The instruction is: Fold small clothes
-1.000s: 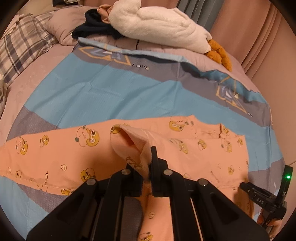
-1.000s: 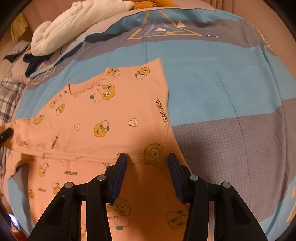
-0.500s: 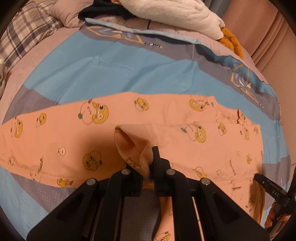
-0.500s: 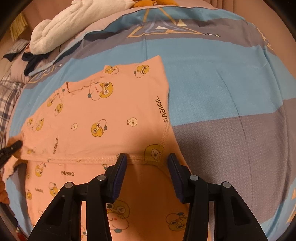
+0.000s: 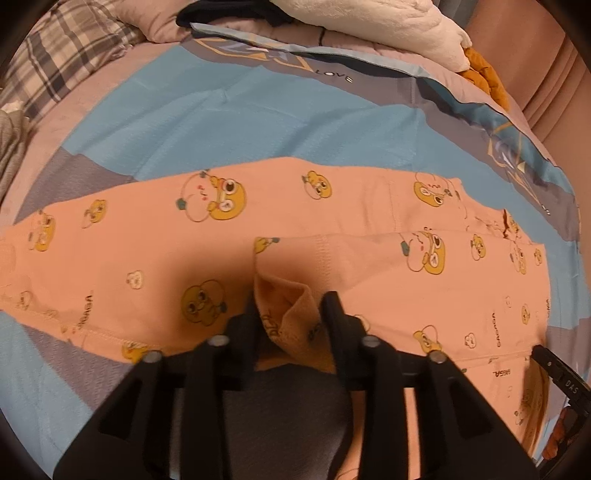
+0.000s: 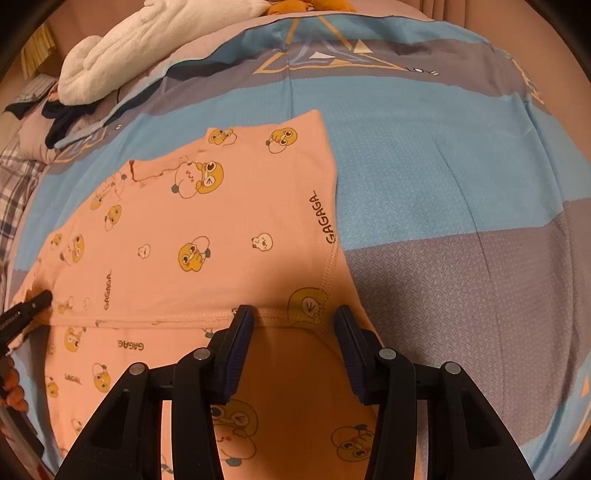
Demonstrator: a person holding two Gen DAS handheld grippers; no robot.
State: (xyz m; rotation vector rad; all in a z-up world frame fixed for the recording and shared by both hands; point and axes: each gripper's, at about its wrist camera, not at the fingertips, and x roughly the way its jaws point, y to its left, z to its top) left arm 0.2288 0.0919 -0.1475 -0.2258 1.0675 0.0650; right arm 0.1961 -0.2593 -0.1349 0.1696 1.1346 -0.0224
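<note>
A small peach garment with yellow duck prints lies on the blue and grey bedspread; it also shows in the right wrist view. My left gripper has opened, and a bunched sleeve cuff sits loosely between its parted fingers, laid over the garment's body. My right gripper is open and empty, hovering over the garment's hem seam. The left gripper's tip shows at the left edge of the right wrist view.
A white plush toy and dark clothes lie at the head of the bed. A plaid pillow is at the far left. Bedspread extends to the right of the garment.
My left gripper carried the sleeve cuff across over the garment's body, lowered it and opened its jaws. My right gripper stayed open in place.
</note>
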